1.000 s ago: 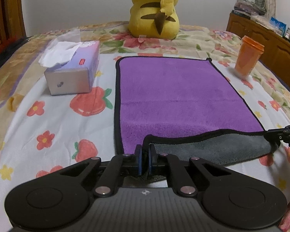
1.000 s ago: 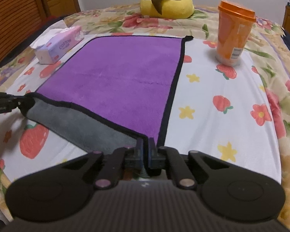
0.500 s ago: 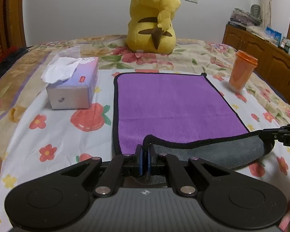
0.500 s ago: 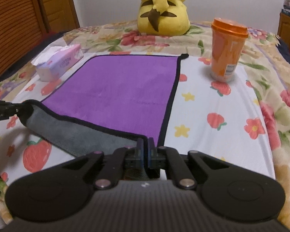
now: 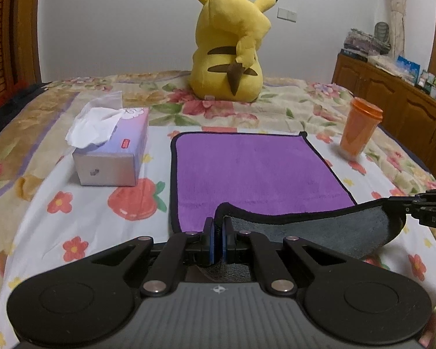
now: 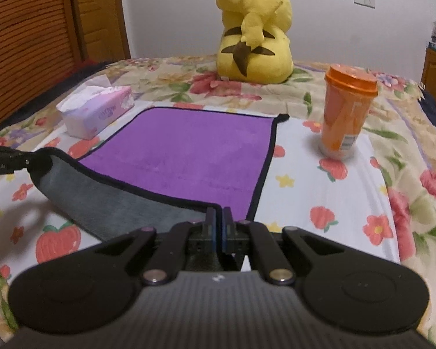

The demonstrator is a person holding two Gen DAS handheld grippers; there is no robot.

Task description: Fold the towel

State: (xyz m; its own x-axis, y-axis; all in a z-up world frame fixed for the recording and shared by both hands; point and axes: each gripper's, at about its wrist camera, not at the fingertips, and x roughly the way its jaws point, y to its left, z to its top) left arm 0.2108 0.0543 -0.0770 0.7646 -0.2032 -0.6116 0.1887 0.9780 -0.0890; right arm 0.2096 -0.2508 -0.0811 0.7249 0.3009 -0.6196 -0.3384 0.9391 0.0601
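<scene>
My left gripper (image 5: 217,226) and right gripper (image 6: 219,218) each pinch a near corner of the purple towel (image 5: 247,168) on the bed (image 5: 81,218). The fold has just started; its gray underside shows.

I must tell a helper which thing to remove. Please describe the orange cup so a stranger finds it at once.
On the floral bed, look right of the purple towel, in front of the yellow plush toy. The orange cup stands upright there, the only tall, lidded, orange thing; the tissue box is low and pale.
</scene>
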